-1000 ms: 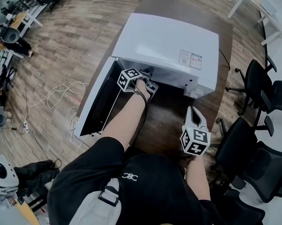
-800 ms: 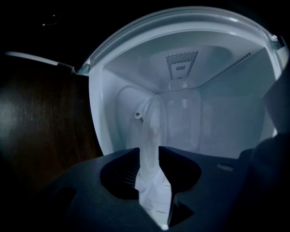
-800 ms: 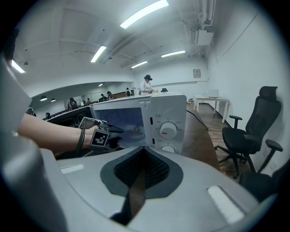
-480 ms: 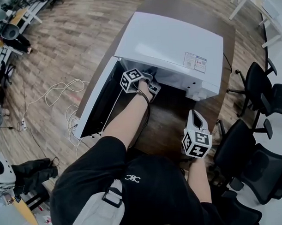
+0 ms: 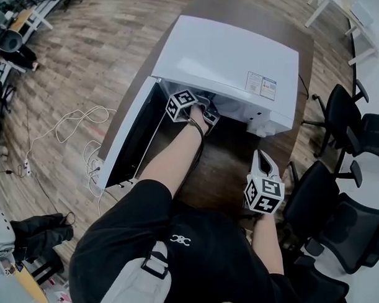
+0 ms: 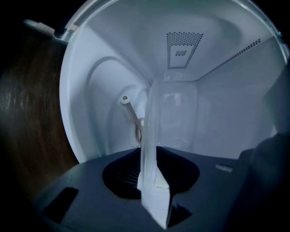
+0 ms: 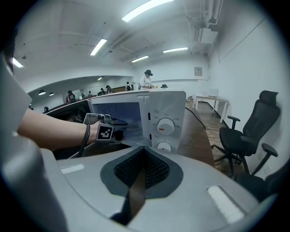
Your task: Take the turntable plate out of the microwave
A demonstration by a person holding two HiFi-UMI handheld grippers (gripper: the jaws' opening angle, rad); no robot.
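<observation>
The white microwave (image 5: 226, 59) stands on a dark wooden table (image 5: 221, 162) with its door (image 5: 130, 143) swung open to the left. My left gripper (image 5: 205, 111) reaches into the cavity. In the left gripper view the clear glass turntable plate (image 6: 149, 131) shows edge-on, its rim between the closing jaws of the left gripper (image 6: 153, 183), and the pads look pressed on it. My right gripper (image 5: 262, 157) hangs over the table in front of the microwave's control panel (image 7: 165, 124), its jaws together around nothing.
Black office chairs (image 5: 340, 211) stand close on the right of the table. A white cable (image 5: 71, 127) lies on the wooden floor to the left. People stand at the far end of the room in the right gripper view.
The left gripper has pushed a little further into the microwave's cavity. The right gripper has stayed where it was.
</observation>
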